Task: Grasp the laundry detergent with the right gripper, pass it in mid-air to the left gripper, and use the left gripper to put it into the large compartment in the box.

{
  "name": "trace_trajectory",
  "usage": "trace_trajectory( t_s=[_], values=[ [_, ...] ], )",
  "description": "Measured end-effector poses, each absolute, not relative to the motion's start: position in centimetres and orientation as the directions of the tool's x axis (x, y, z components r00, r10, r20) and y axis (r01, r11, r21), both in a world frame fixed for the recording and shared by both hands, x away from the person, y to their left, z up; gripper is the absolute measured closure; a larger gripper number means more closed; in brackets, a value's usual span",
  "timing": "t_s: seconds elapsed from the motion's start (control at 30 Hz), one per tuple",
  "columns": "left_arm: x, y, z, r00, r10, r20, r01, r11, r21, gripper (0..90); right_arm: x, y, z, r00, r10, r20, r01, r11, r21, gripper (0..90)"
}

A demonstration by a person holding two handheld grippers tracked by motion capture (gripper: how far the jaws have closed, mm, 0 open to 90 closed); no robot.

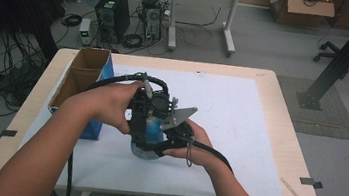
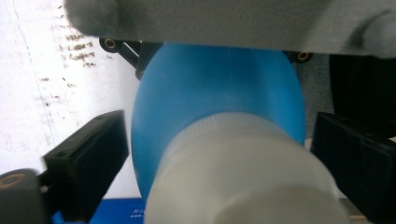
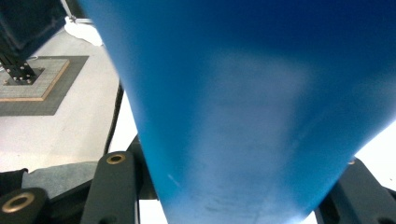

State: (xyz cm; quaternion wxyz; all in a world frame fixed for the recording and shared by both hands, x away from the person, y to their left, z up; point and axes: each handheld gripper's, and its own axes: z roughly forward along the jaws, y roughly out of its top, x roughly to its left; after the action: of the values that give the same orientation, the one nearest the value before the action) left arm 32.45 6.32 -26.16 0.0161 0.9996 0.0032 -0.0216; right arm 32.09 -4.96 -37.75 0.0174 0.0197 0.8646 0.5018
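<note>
A blue bottle (image 1: pixel 157 126) with a white cap (image 2: pixel 243 177) is held up over the white mat between both grippers. In the right gripper view the blue bottle (image 3: pixel 243 102) fills the space between the black jaws, and my right gripper (image 3: pixel 233 186) is shut on its body. My left gripper (image 2: pixel 219 154) faces the cap end, and its jaws stand on either side of the bottle (image 2: pixel 215 88) with a narrow gap on each side. In the high view the left gripper (image 1: pixel 148 112) and right gripper (image 1: pixel 175 133) meet at the bottle, mid-table.
An open cardboard box (image 1: pixel 84 74) with blue sides stands at the table's left, close to the left forearm. The white mat (image 1: pixel 240 116) covers most of the wooden table (image 1: pixel 282 106). Computers and cables lie on the floor beyond the far edge.
</note>
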Motion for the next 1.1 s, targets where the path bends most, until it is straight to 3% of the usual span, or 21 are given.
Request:
trace_trajectory(
  t_s=[1.1],
  values=[
    [32.42, 6.42, -26.0, 1.0, -0.008, -0.021, -0.008, -1.0, 0.025, 23.0, 32.08, -4.81, -37.39, -0.998, 0.055, -0.012, 0.016, 0.479, 0.878, 45.3]
  ],
)
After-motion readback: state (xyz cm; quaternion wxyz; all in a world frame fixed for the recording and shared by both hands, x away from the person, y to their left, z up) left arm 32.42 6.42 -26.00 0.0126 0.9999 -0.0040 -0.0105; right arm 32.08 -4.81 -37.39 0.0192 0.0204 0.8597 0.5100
